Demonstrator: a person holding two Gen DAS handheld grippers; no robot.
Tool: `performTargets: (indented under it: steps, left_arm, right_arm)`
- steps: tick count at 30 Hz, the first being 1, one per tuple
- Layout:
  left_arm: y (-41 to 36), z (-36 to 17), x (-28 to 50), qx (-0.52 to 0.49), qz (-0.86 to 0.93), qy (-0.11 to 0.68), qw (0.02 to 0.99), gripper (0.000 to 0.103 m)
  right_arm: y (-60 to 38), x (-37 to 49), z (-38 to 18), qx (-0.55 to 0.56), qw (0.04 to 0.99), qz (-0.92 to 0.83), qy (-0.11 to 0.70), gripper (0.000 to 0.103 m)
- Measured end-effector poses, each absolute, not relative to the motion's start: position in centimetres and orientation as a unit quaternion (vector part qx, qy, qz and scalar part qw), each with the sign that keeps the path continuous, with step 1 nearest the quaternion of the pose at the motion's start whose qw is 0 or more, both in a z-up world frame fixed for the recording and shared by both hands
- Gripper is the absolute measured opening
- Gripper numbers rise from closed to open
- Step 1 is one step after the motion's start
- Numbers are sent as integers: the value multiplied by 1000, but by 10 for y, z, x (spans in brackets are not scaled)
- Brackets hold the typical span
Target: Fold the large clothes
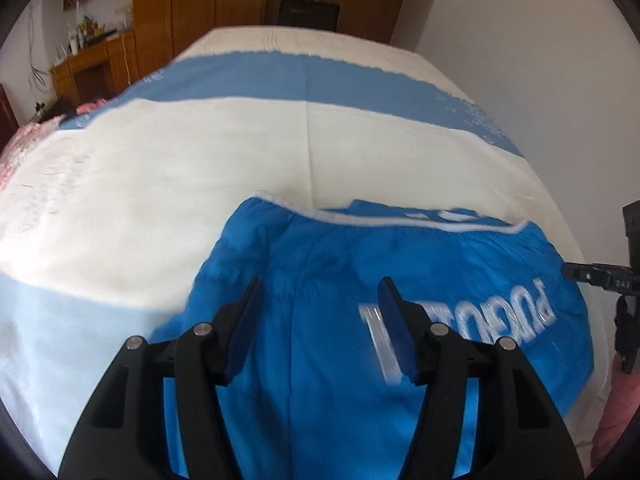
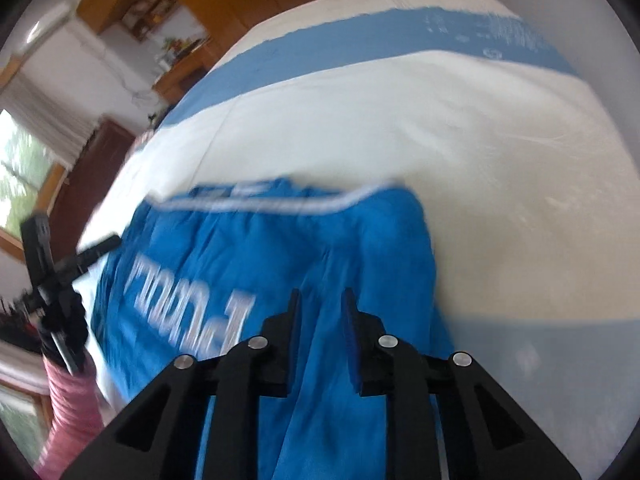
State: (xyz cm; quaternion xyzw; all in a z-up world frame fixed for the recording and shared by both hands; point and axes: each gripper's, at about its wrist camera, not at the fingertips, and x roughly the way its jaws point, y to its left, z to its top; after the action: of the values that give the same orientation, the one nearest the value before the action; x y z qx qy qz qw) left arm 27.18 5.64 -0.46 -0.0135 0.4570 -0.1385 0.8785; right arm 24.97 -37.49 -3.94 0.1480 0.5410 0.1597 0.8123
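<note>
A bright blue garment point(image 1: 340, 264) point(image 2: 240, 248) with white lettering and a white-piped edge point(image 1: 360, 218) lies bunched on the bed. My left gripper point(image 1: 320, 284) hovers over it with its jaws wide apart and no cloth pinched between the pads. My right gripper point(image 2: 322, 296) has its jaws close together, with a fold of the blue cloth running up between them. Each view catches the other gripper: the right one point(image 1: 600, 272) at the garment's right side and the left one point(image 2: 60, 268) at its left side.
The bed cover point(image 1: 200, 160) is cream with blue bands and stretches far beyond the garment. A pink sleeve point(image 2: 68, 400) shows behind the left gripper. A wooden wardrobe point(image 1: 180, 0) and a cluttered desk point(image 1: 92, 64) stand past the bed; a white wall point(image 1: 540, 60) runs along its right.
</note>
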Motion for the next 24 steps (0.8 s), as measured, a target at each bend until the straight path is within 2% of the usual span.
performTargets:
  steps: [5, 10, 24]
  left_arm:
    - [54, 2, 213, -8, -114, 451, 885, 61]
    - [46, -14, 176, -17, -109, 455, 884, 61]
    - [28, -54, 169, 16, -105, 458, 882, 62]
  right_arm:
    - [-349, 186, -23, 92, 824, 147, 540, 21]
    - [-340, 150, -42, 82, 823, 123, 549, 19]
    - [-343, 139, -85, 133, 824, 86, 544, 11]
